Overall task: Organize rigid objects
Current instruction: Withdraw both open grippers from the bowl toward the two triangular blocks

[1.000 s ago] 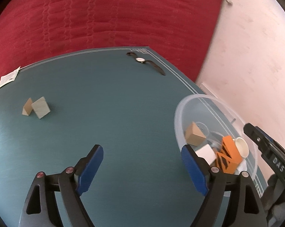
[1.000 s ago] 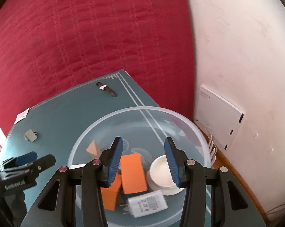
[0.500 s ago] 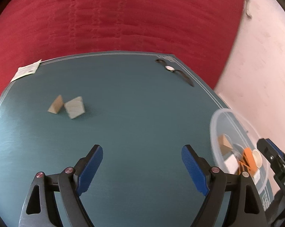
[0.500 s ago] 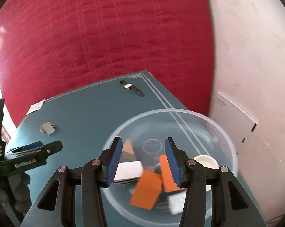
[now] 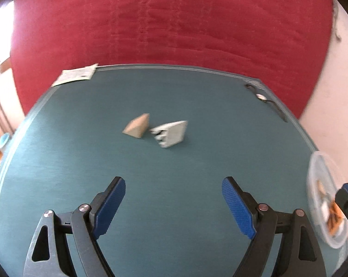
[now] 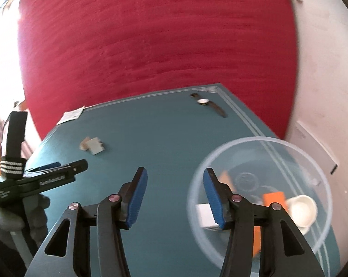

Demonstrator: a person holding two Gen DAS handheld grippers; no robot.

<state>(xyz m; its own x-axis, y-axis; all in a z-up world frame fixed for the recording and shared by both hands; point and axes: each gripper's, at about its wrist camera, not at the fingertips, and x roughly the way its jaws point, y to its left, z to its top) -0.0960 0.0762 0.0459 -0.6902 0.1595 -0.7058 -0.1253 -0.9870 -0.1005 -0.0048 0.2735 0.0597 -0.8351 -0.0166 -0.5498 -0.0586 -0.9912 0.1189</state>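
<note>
Two small blocks lie side by side on the teal table (image 5: 174,168): a tan wooden wedge (image 5: 137,126) and a grey notched block (image 5: 171,133). My left gripper (image 5: 173,204) hangs open and empty just short of them. The right wrist view shows the same pair as a wedge (image 6: 84,143) and a grey block (image 6: 95,146) at mid-left. My right gripper (image 6: 175,196) holds nothing; its jaws are opening beside the clear plastic bowl (image 6: 312,161). Inside the bowl lie orange blocks (image 6: 274,199), a white box (image 6: 205,214) and a white cup (image 6: 301,209).
A wristwatch (image 6: 207,102) lies near the table's far right corner, and a paper slip (image 5: 78,75) rests at the far left edge. A red quilted spread (image 5: 174,23) rises behind the table. A white wall (image 6: 324,80) stands at the right.
Both grippers swung left: the two blocks came toward the centre of the left view and the bowl slid to its right edge. The right gripper left the bowl's middle and widened.
</note>
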